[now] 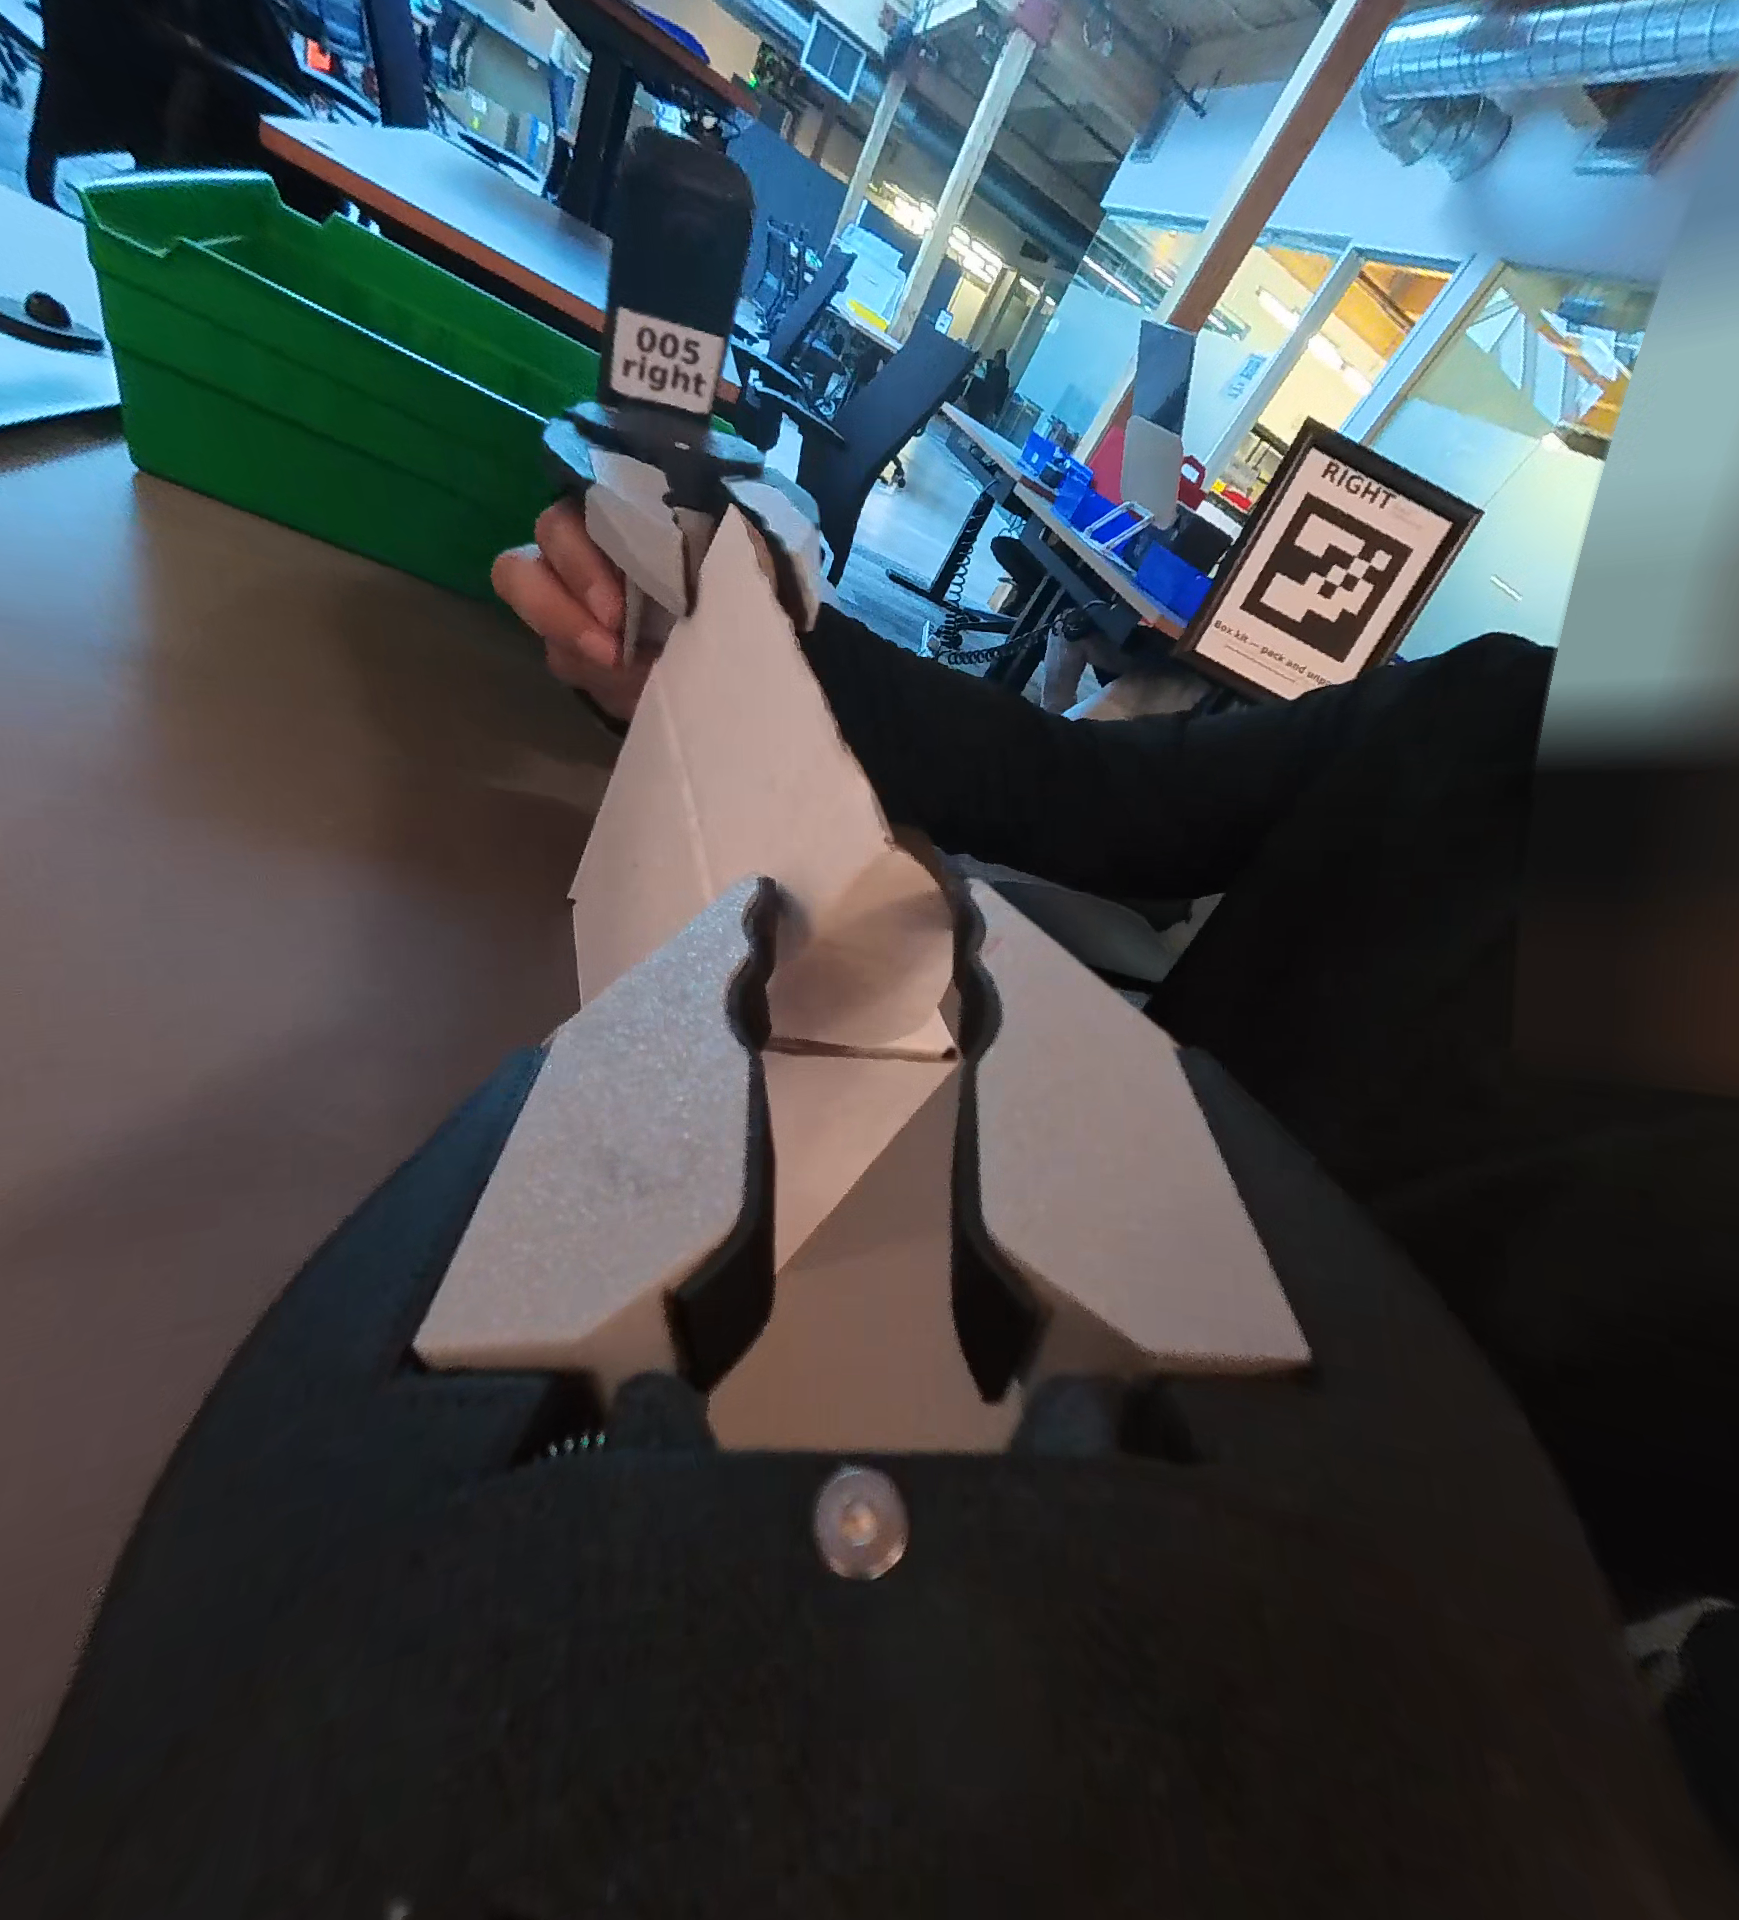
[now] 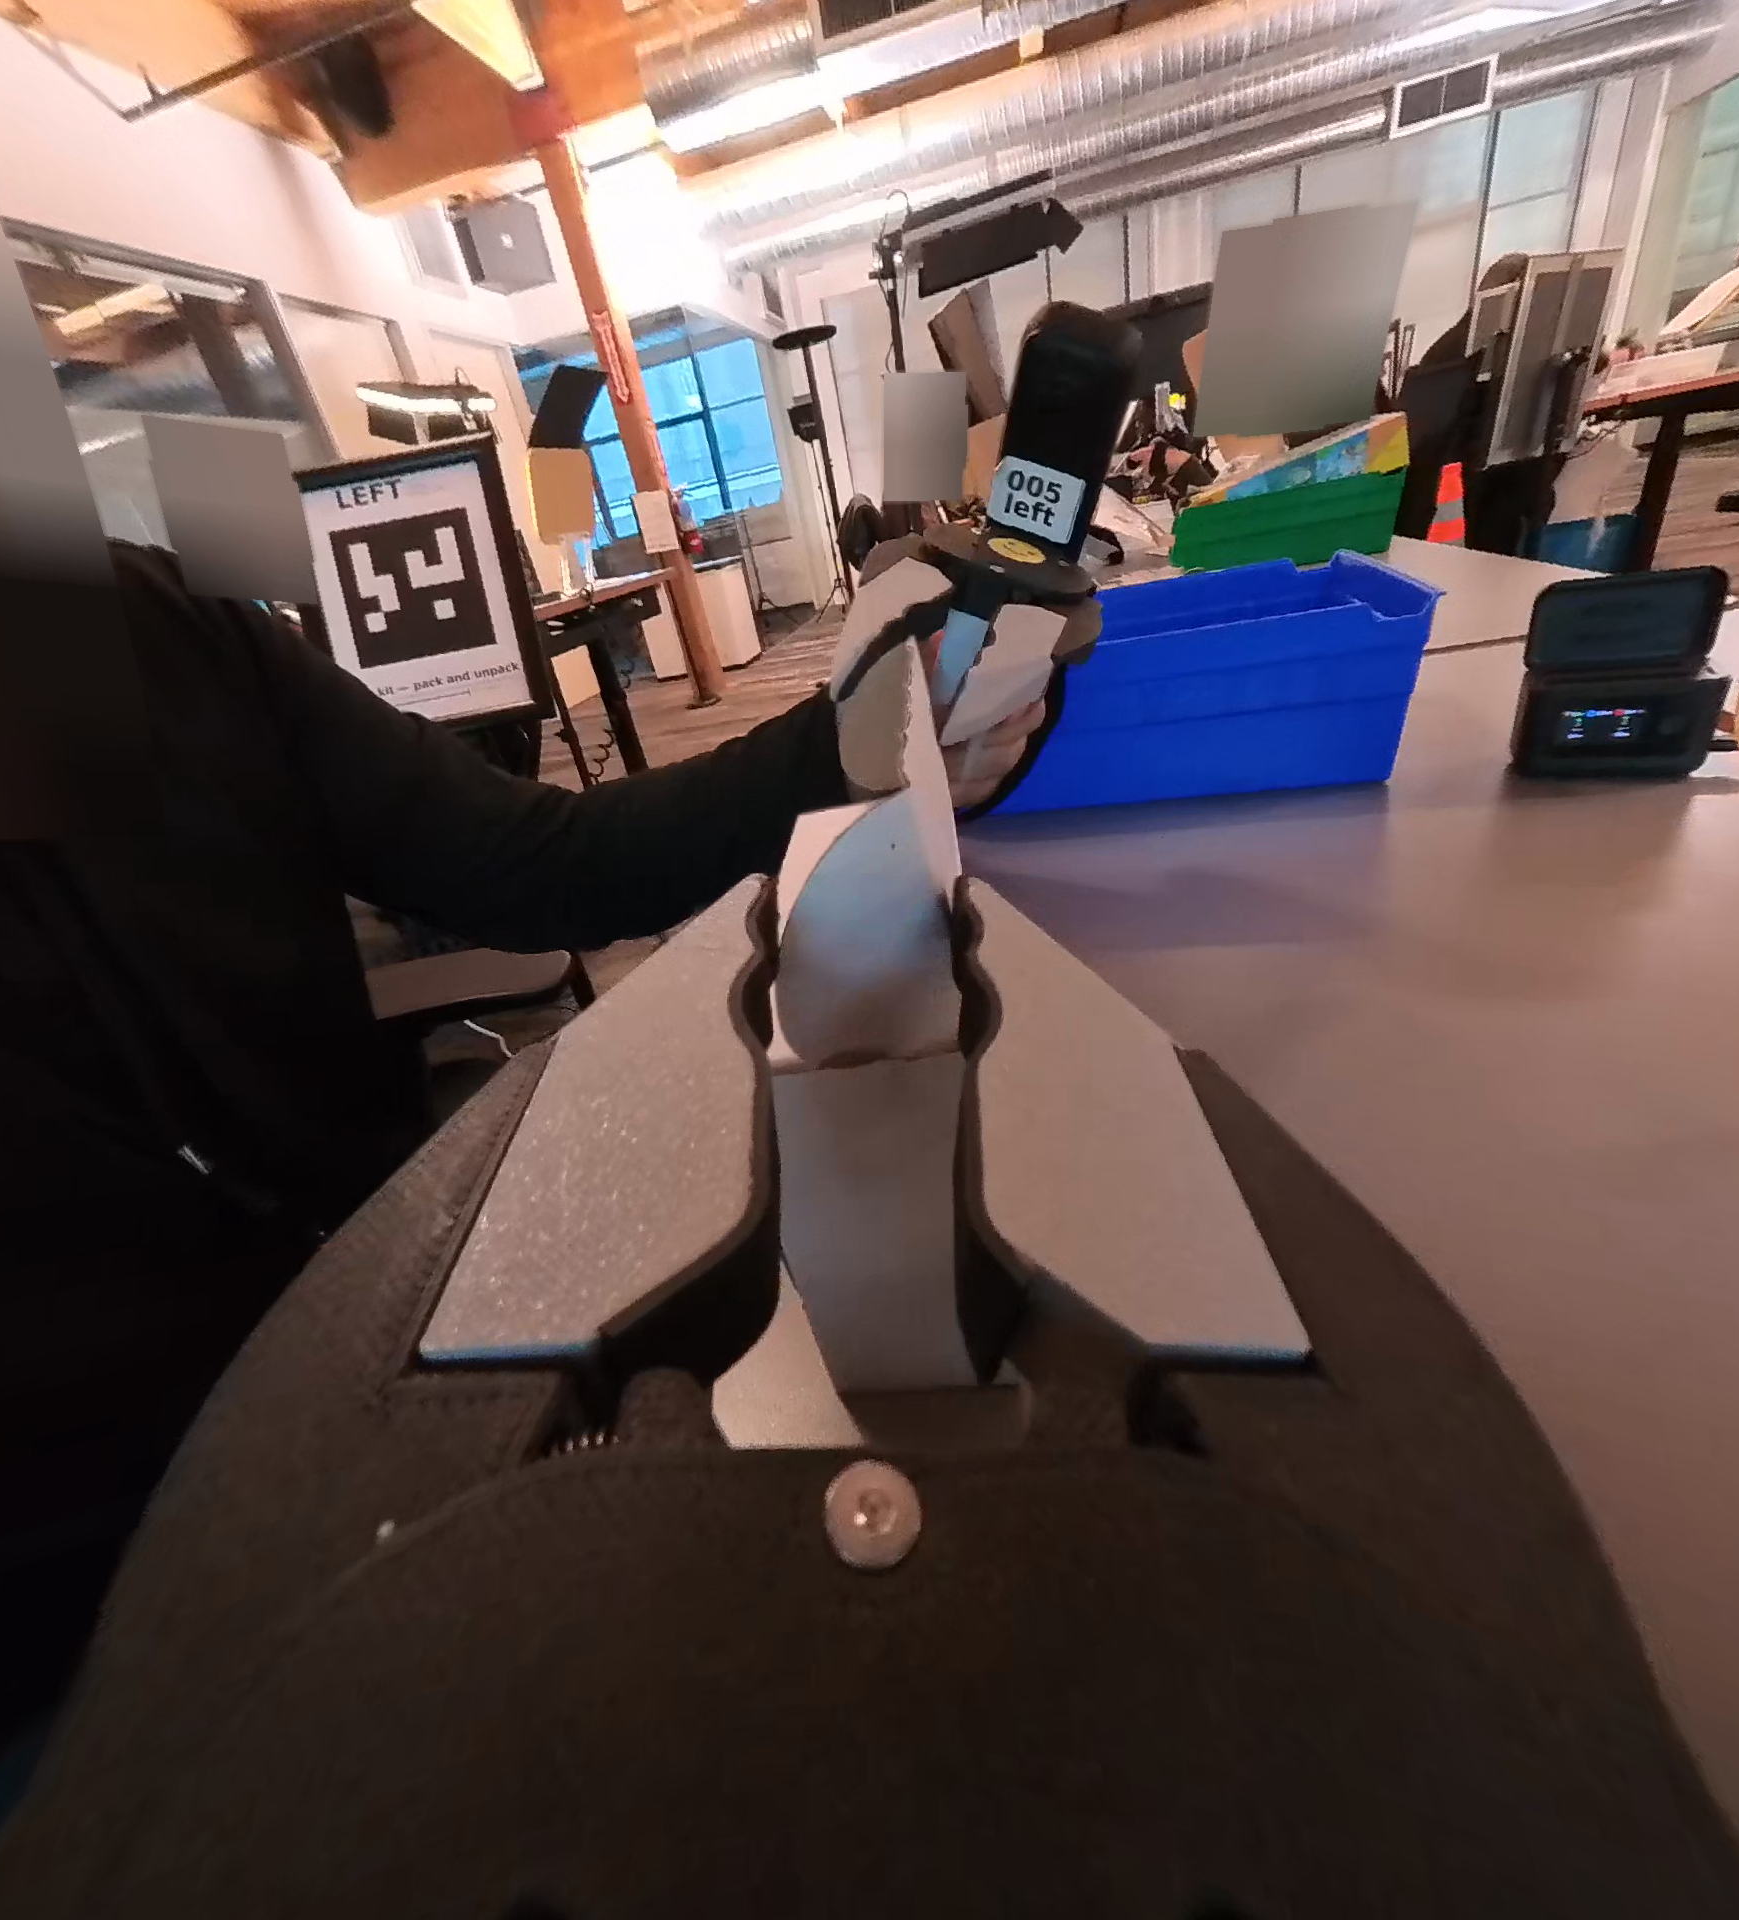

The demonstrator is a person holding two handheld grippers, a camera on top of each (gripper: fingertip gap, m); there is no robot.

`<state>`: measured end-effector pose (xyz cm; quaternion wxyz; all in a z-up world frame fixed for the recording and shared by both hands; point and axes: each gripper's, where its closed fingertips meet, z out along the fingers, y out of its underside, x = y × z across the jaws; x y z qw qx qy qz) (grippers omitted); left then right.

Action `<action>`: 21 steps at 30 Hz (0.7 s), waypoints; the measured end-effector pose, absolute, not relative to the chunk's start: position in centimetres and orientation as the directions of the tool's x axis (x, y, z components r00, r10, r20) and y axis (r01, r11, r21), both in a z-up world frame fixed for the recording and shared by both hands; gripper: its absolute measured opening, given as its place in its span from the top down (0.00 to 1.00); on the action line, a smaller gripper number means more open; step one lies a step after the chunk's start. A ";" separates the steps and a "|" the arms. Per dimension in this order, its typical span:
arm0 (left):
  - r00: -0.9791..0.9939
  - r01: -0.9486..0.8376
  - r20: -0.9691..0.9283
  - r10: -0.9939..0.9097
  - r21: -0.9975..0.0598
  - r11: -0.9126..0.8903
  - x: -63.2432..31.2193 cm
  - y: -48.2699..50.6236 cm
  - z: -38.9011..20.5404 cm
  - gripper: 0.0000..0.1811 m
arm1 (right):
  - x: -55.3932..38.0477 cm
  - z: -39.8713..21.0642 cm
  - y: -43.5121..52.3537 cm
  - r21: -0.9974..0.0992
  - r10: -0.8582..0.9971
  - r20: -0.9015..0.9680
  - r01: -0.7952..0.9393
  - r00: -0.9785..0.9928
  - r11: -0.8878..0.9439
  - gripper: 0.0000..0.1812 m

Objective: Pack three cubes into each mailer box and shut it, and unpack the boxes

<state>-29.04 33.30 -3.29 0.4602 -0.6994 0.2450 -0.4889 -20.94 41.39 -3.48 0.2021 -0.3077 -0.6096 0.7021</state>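
Left gripper [image 1: 860,966]: jaws closed onto one end of a flat white mailer box [image 1: 740,748], the card running between the fingers back toward the palm.
Right gripper [image 2: 860,971]: jaws likewise pinched on the opposite end of the same card; a curved flap sits right at its fingertips.
Mailer box: unfolded, held in the air between the two grippers above the brown table [image 1: 169,831], creases visible along its length, not yet formed into a box.
Cubes: none visible in either view; I cannot tell where they are.
Green bin [image 1: 304,384]: on the table behind the right gripper, well apart from the card.
Blue bin [image 2: 1229,686]: on the table just behind the left gripper.
Small black device [image 2: 1623,675]: on the table to the far side, clear of the work.
Framed marker signs [image 1: 1327,566]: standing at each side, near the person's sleeves.
Risk, slip: the grip is only on thin card edges, so pulling the ends apart could drag the sheet out of one pair of fingers.
Risk, tear or wrong fold: twisting the two ends against each other would likely crease the card off its score lines or rip a flap.
Risk, collision: swinging the long sheet sideways may knock a bin or a sign.
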 end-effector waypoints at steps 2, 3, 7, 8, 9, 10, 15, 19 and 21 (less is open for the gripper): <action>0.408 0.119 0.472 -0.782 -0.876 -0.467 -29.1 33.5 -3.3 0.83 | -21.0 -3.4 41.3 -0.981 0.667 -0.183 0.089 -0.722 -0.173 0.83; 0.415 0.130 0.481 -0.772 -0.871 -0.473 -29.2 33.7 -3.3 0.83 | -21.2 -3.4 41.2 -0.981 0.672 -0.185 0.091 -0.717 -0.172 0.83; 0.433 0.126 0.472 -0.767 -0.875 -0.467 -29.3 33.8 -3.3 0.83 | -21.8 -3.4 40.6 -0.988 0.707 -0.152 0.096 -0.690 -0.119 0.82; 0.441 0.120 0.464 -0.768 -0.879 -0.462 -29.3 33.8 -3.3 0.83 | -22.1 -3.4 40.6 -0.990 0.726 -0.144 0.096 -0.673 -0.107 0.83; 0.451 0.116 0.458 -0.766 -0.881 -0.458 -29.4 33.9 -3.4 0.84 | -22.4 -3.4 40.6 -0.990 0.743 -0.141 0.100 -0.654 -0.100 0.83; 0.460 0.113 0.453 -0.764 -0.883 -0.455 -29.5 33.9 -3.4 0.83 | -22.6 -3.4 40.6 -0.990 0.756 -0.139 0.106 -0.640 -0.092 0.83; 0.484 0.085 0.413 -0.771 -0.900 -0.428 -29.8 33.8 -3.4 0.84 | -22.6 -3.8 40.1 -0.995 0.773 -0.075 0.097 -0.630 -0.017 0.83; 0.482 0.003 0.318 -0.816 -0.932 -0.362 -29.1 33.1 -3.6 0.84 | -21.8 -3.8 39.5 -0.998 0.732 -0.028 0.066 -0.680 0.023 0.83; 0.484 -0.039 0.259 -0.836 -0.948 -0.317 -28.9 32.7 -3.6 0.83 | -21.6 -3.8 39.3 -0.998 0.730 -0.003 0.046 -0.683 0.039 0.83</action>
